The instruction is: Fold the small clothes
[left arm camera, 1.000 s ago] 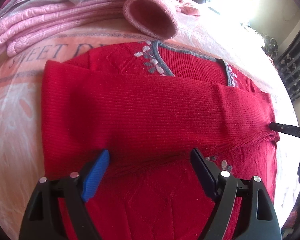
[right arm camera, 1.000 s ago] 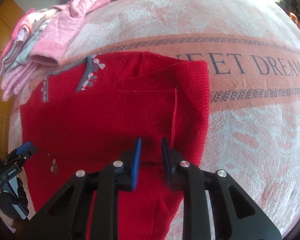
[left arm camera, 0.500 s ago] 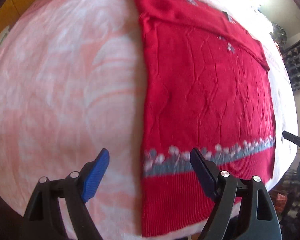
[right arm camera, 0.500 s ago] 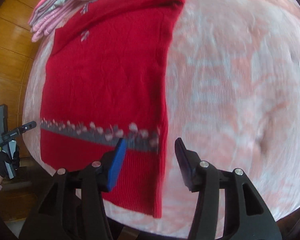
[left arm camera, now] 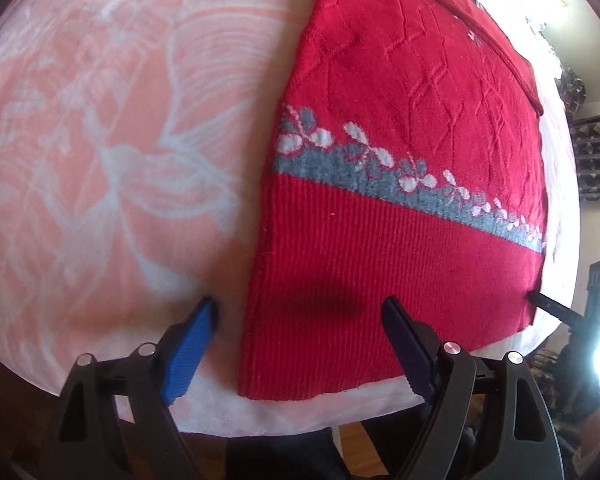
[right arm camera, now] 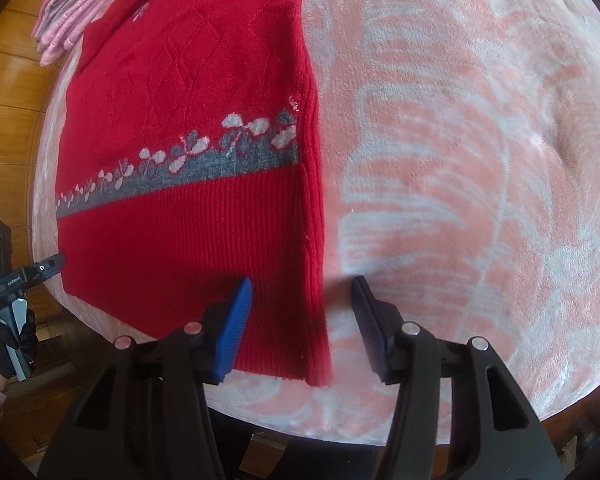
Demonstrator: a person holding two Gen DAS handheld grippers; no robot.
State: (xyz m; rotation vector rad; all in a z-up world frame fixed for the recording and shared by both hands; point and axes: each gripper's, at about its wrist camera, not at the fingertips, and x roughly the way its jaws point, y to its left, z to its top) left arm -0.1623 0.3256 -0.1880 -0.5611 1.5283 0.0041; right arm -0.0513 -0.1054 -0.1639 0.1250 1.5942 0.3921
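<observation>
A red knit sweater [left arm camera: 400, 240] with a grey band of white flowers lies flat on the pink patterned blanket [left arm camera: 100, 140], its sleeves folded in near the far end. My left gripper [left arm camera: 300, 316] is open, its jaws straddling the hem's left corner, low over the cloth. In the right wrist view the same sweater [right arm camera: 188, 168] fills the left half, and my right gripper [right arm camera: 302, 292] is open astride the hem's right edge. Nothing is held. The left gripper [right arm camera: 56, 260] shows at the far left, and the right one's tip [left arm camera: 548, 304] pokes in at the sweater's right hem corner.
A stack of folded pink clothes [right arm camera: 68, 12] sits beyond the sweater's far end. The blanket's near edge [left arm camera: 300, 412] drops off just below the hem. Wooden floor [right arm camera: 8, 92] lies to the left. A gloved hand [right arm camera: 12, 340] holds the left gripper.
Both grippers pulled back from the folded sleeves to the sweater's hem. The right gripper went from nearly shut to open. The left stayed open. Both have come closer to the hem corners.
</observation>
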